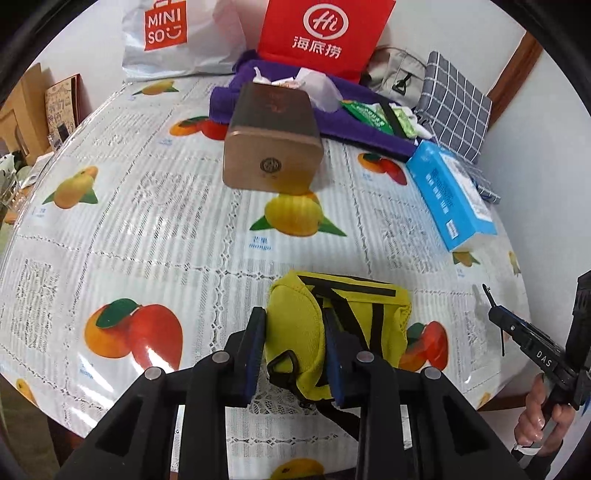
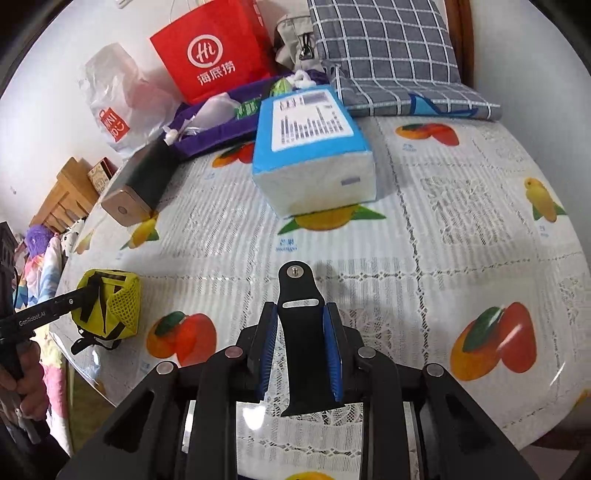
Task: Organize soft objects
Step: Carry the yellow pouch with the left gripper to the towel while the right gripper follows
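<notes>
Only the right wrist view shows the black strap clearly.

Upper left: white plastic bag reads "MINISO". Top centre: red paper bag reads "Hi 海底捞". Right edge: right gripper reads "DAS". Left gripper reads "GenRobot.AI".

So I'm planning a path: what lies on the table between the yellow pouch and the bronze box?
Only bare fruit-print tablecloth lies between the yellow pouch and the bronze box, seen in the left wrist view.
</notes>
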Demonstrator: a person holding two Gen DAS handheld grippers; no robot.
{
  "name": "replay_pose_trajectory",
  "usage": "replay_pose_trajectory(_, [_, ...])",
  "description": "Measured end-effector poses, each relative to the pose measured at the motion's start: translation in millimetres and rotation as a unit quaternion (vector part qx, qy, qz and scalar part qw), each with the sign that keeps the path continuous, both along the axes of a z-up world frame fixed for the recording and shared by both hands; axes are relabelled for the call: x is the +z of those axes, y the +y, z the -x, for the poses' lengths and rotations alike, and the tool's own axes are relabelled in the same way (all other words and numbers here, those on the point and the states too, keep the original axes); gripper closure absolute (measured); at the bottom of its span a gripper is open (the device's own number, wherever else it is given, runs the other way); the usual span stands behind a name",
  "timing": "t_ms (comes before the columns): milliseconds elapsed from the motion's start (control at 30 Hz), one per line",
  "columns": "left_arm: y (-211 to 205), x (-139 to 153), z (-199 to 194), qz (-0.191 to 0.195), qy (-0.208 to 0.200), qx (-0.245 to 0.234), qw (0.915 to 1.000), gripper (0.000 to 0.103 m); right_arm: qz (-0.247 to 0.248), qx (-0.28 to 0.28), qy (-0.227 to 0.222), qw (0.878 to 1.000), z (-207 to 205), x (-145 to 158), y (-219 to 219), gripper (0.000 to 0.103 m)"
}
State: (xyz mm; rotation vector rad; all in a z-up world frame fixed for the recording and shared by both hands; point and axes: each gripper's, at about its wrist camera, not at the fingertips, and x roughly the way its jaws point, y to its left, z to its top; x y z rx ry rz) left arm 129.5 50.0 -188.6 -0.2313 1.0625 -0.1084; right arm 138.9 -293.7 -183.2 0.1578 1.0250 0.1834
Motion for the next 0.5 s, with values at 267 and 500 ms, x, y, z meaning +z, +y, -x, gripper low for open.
replay_pose_trajectory(267, [4.0, 30.1, -3.4, 0.007, -0.023, 0.005, 0.9997, 0.075, 0.003, 0.008, -0.021, 1.0, -3.9, 28.2, 2.3, 0.078])
replay_pose_trajectory(500, [14.2, 57.0, -14.0, 0.015, -0.047, 0.019, 0.9986, 0.075, 0.009, 0.016, -0.045, 0.999, -19.4, 59.5, 3.1, 0.078])
